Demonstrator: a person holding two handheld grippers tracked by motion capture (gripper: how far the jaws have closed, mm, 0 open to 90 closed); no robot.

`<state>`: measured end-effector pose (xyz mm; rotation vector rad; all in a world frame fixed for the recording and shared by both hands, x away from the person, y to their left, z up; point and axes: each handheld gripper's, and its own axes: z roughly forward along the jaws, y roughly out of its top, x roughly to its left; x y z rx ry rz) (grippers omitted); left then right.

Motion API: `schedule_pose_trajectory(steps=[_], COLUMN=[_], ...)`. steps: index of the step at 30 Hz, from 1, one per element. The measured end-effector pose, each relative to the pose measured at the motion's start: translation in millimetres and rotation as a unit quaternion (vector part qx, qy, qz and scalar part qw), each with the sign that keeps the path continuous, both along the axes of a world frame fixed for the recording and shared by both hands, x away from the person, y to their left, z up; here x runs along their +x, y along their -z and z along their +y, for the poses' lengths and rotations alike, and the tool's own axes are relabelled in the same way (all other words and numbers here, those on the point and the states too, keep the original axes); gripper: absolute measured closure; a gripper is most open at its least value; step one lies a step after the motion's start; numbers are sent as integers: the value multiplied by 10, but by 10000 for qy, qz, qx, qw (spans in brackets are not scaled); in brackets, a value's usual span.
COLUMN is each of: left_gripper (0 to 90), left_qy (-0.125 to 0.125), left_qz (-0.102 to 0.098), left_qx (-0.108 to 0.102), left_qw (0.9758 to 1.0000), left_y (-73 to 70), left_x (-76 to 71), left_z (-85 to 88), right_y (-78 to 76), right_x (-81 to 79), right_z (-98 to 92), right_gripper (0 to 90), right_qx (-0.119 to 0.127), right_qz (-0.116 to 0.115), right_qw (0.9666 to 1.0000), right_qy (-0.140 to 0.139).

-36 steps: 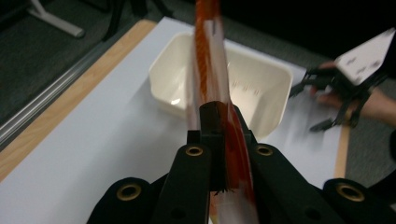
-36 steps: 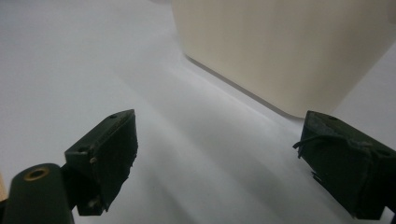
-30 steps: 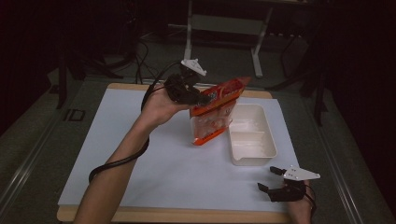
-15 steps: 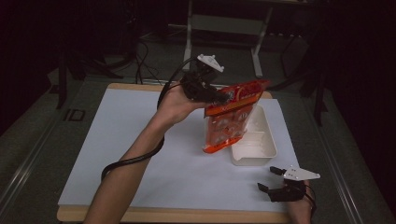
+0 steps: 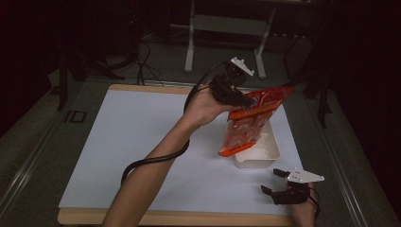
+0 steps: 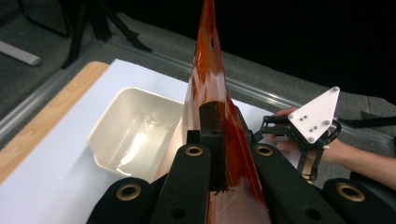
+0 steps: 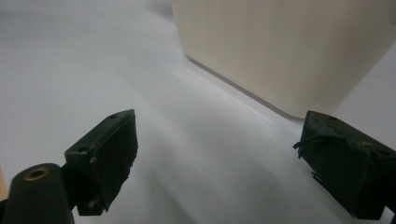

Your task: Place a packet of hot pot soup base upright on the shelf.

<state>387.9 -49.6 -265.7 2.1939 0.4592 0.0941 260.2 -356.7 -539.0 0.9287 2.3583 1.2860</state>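
Above the cream plastic tub (image 5: 257, 150) on the white-covered worktop (image 5: 142, 142), the left tongs (image 5: 239, 97) pinch an orange, clear-windowed snack bag (image 5: 246, 125), held aloft; the right tongs (image 5: 279, 182) rest spread near the tub.

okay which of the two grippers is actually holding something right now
The left gripper, raised above the white tray, is clamped on the orange snack bag. The right gripper sits open and empty near the table's front edge.
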Motion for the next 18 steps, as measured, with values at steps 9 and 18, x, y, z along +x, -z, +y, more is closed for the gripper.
schedule_pose_trajectory(steps=[9,18], left_gripper=[900,900], left_qy=[31,-296], left_qz=[145,192], left_qx=[-154,-254], left_qw=[9998,9991], left_y=[25,135], left_x=[40,77], left_z=[-214,-426], right_y=[0,0], right_x=[-1,-3], right_z=[1,1], right_gripper=[116,116], right_qx=[-4,5], right_qz=[-1,-4], right_qw=[10000,10000], right_qy=[4,4])
